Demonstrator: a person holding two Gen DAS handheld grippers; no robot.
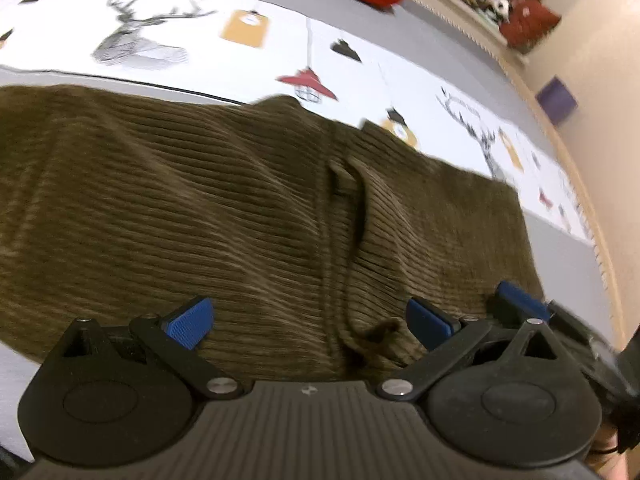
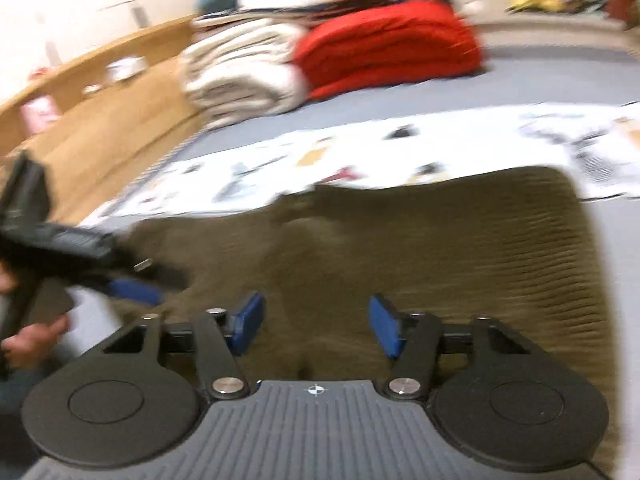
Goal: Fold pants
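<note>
Nearest to us in the left wrist view, our left tool (image 1: 308, 322) hangs over the near edge of the pants (image 1: 224, 208) with its blue pads wide apart and nothing clamped; a drawstring (image 1: 356, 216) runs down between them to a knotted end at the lower middle of the frame. In the right wrist view our right tool (image 2: 316, 330) also stands with its pads apart over the brown ribbed cloth, gripping nothing. The pants lie spread across the middle of both frames on the grey bed (image 1: 560, 264), their far edge overlapping a white printed sheet (image 1: 248, 64). At the lower right of the left view the other tool's pad sits just beside ours, so we judge a bump between the two tools likely if both go for the same hem. The loose drawstring could snag a pad, or get pinched in place of the cloth. A ridge of fabric stands up mid-frame; folding over it would lock in a crease. Both views are smeared, so a hasty pinch may catch one layer only. Farther back, at the upper edge, the red blanket (image 2: 388, 44) and the cream one (image 2: 240, 76) lie well apart.
</note>
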